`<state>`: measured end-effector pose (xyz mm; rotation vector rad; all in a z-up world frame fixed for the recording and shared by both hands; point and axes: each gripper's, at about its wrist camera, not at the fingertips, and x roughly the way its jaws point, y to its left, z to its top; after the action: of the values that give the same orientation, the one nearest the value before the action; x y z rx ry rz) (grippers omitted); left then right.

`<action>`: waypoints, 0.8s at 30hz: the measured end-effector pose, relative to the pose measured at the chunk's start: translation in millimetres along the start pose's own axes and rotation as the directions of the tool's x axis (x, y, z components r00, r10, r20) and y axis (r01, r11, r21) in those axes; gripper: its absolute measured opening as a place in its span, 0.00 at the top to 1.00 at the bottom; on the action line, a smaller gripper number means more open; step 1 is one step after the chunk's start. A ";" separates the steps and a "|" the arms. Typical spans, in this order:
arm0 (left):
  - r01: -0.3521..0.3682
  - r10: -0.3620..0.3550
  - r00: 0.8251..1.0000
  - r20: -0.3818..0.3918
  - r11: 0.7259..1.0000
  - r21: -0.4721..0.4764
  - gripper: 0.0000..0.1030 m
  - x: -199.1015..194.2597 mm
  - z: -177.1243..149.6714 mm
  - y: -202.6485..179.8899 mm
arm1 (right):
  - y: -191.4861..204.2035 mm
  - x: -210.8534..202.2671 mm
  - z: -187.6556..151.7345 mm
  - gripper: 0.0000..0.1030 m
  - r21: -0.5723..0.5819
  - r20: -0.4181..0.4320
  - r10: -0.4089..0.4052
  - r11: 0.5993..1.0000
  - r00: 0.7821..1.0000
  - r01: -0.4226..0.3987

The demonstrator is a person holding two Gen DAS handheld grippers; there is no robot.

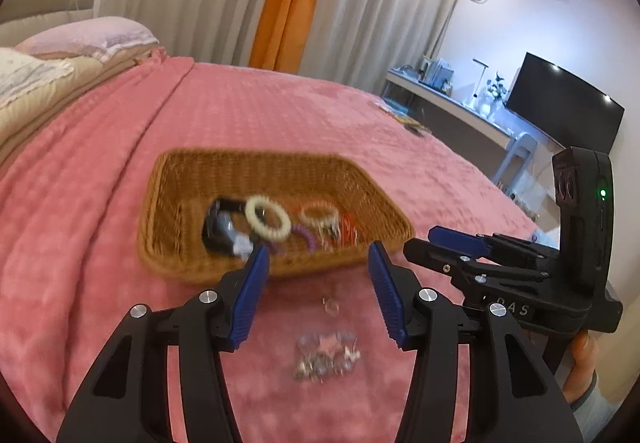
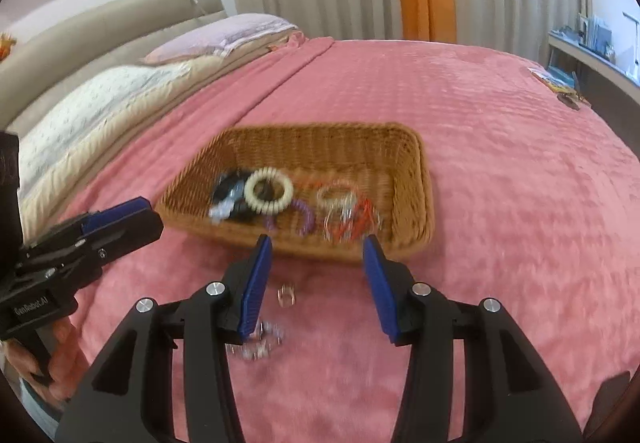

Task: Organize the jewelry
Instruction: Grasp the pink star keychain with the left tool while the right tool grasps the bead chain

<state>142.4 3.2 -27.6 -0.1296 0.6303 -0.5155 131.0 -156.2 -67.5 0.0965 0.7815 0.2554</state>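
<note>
Our tongs over the jewelry on the bed

We hold left tongs (image 1: 316,263) and right tongs (image 2: 316,255) apart, empty, above loose jewelry (image 1: 326,359) on the pink bed (image 1: 100,203); the basket (image 1: 172,179) beyond holds bracelets (image 1: 267,219).

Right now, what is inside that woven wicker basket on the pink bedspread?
The woven wicker basket holds a cream beaded bracelet, purple coil, black band and red and clear bangles. Anything beneath them is hidden.
</note>
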 end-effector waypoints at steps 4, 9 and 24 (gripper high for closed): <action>-0.011 0.010 1.000 -0.023 0.999 -0.037 0.52 -0.8 -18.0 11.0 | 7.7 16.5 -20.0 0.57 -0.014 -0.065 0.012 1.000 0.998 -0.013; -0.023 0.016 0.998 -0.056 0.993 -0.112 0.52 7.7 -38.1 35.2 | 15.9 40.4 -37.3 0.57 -0.030 -0.152 0.044 0.998 0.987 -0.049; -0.017 0.003 0.997 -0.080 0.986 -0.168 0.52 21.2 -53.4 53.3 | 54.7 68.6 -62.0 0.93 -0.240 -0.215 -0.042 0.971 0.976 -0.011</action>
<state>147.7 40.8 -96.2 -0.2669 0.7524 -0.4588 123.3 -85.9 -148.4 -0.1699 0.9641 0.3479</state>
